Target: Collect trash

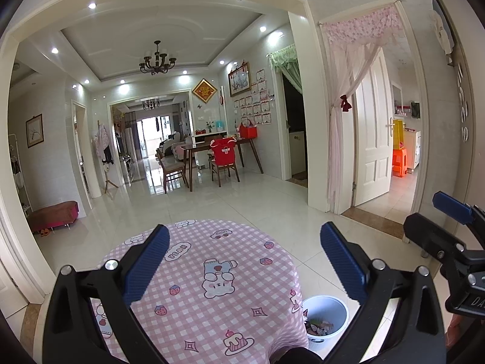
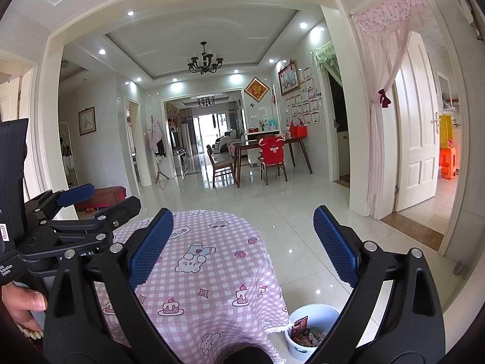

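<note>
A white trash bin (image 1: pixel 329 315) stands on the floor at the right of a round table; it also shows in the right wrist view (image 2: pixel 312 327). Colourful wrappers (image 1: pixel 318 327) lie inside it, seen too in the right wrist view (image 2: pixel 306 335). The table carries a pink checked cloth (image 1: pixel 212 279) with cartoon prints, also in the right wrist view (image 2: pixel 206 261); no trash shows on it. My left gripper (image 1: pixel 245 261) is open and empty above the table. My right gripper (image 2: pixel 242 248) is open and empty above the table's right side. Each gripper shows at the edge of the other's view.
Glossy white tiled floor (image 1: pixel 257 200) stretches to a dining table with chairs (image 1: pixel 218 154). A white door with a pink curtain (image 1: pixel 369 139) stands open on the right. A low red bench (image 1: pixel 54 215) sits by the left wall.
</note>
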{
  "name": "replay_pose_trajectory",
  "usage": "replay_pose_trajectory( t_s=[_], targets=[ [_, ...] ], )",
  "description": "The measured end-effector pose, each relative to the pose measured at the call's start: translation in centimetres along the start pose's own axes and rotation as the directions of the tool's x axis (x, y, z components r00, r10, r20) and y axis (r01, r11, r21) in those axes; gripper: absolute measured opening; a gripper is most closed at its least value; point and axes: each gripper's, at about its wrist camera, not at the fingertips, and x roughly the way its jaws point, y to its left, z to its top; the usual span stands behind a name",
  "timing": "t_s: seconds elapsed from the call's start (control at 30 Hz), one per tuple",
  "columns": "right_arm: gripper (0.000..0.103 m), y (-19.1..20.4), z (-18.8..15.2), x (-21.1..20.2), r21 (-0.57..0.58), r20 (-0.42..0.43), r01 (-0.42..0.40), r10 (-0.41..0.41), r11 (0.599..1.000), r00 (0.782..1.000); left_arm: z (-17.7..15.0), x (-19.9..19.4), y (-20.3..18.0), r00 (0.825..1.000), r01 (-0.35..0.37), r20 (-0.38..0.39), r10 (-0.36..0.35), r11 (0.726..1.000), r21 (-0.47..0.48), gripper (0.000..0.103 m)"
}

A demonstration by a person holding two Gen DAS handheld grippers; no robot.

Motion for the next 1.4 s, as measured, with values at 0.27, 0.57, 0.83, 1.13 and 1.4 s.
replay_pose_trajectory(
  t_s=[0.27, 0.57, 0.83, 1.13, 1.4],
  targets=[
    [0.092, -0.4, -0.1, 0.3, 0.004, -0.005, 0.002, -0.002, 1.000, 1.000, -0.7, 0.7, -0.2, 1.000, 0.007, -0.004, -0.007, 1.000, 0.003, 0.098],
    [0.092, -0.4, -0.6, 0.8, 0.004, -0.012, 0.011, -0.011, 1.000, 1.000, -1.5, 1.3, -0.4, 1.000, 0.013, -0.009, -0.013, 1.000, -0.001, 0.098],
    [0.092, -0.4, -1.3, 1.5, 0.009, -0.030, 0.014, -0.014, 1.000, 0.999, -2.3, 2.2, -0.4, 1.000, 0.016, -0.026, -0.016, 1.000, -0.002, 0.098],
    [0.092, -0.5, -1.6, 2.2, 0.019, -0.048, 0.020, -0.019, 1.000, 0.999, -2.5, 3.0, -0.5, 0.999, 0.024, -0.041, -0.024, 1.000, -0.001, 0.098],
    [0.092, -0.2, -1.7, 2.5, 0.023, -0.059, 0.020, -0.018, 1.000, 0.998, -2.7, 3.3, -0.2, 0.999, 0.023, -0.049, -0.024, 1.000, -0.006, 0.098]
  ],
)
